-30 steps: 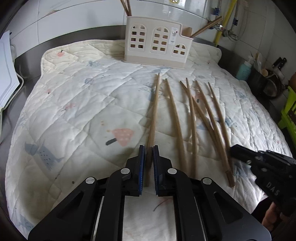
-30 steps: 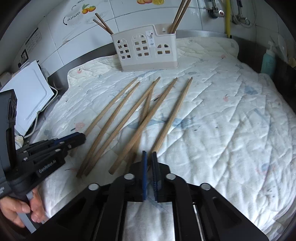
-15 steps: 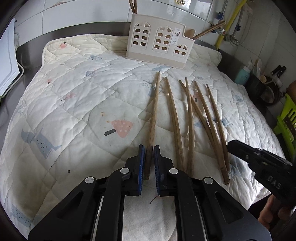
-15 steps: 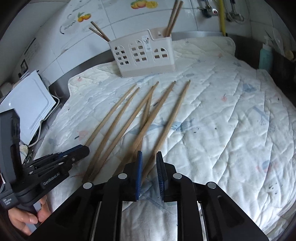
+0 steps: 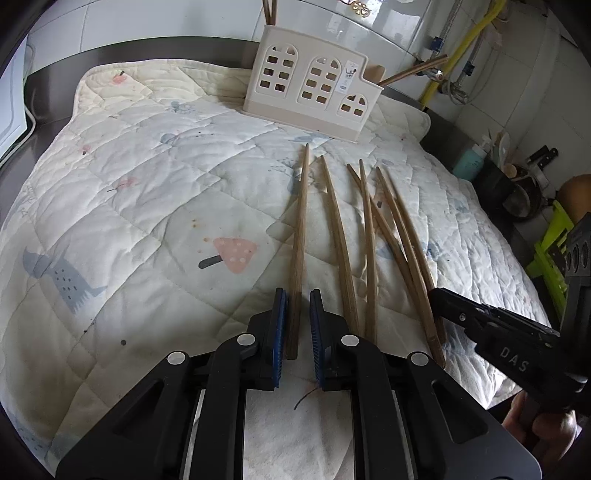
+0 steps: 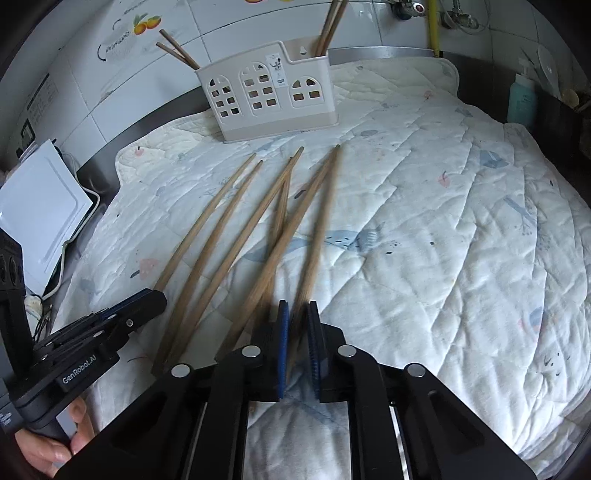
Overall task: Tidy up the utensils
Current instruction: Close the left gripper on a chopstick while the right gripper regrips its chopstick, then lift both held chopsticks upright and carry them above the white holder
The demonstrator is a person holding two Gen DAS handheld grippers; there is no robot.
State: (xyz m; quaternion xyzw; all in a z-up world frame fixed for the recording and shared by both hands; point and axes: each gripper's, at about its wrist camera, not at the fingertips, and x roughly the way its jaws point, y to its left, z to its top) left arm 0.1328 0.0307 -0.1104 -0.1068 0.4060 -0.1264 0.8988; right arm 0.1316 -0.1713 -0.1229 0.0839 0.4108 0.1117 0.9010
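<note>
Between my left gripper's (image 5: 296, 295) opening jaws, the leftmost chopstick (image 5: 300, 236) is lying on the quilt (image 5: 147, 192), touching only one pad. My right gripper (image 6: 297, 308) is closing on the blurred rightmost chopstick (image 6: 317, 229); contact I cannot tell. Four more chopsticks (image 5: 369, 236) are fanning between, the holder (image 5: 310, 86) standing beyond

Matt wooden chopsticks (image 5: 299, 236) ahead of the fingers; soft quilted cloth mat (image 5: 147, 184) beneath; smooth plastic holder (image 5: 310, 81) beyond; glossy wall tiles (image 6: 236, 22).
</note>
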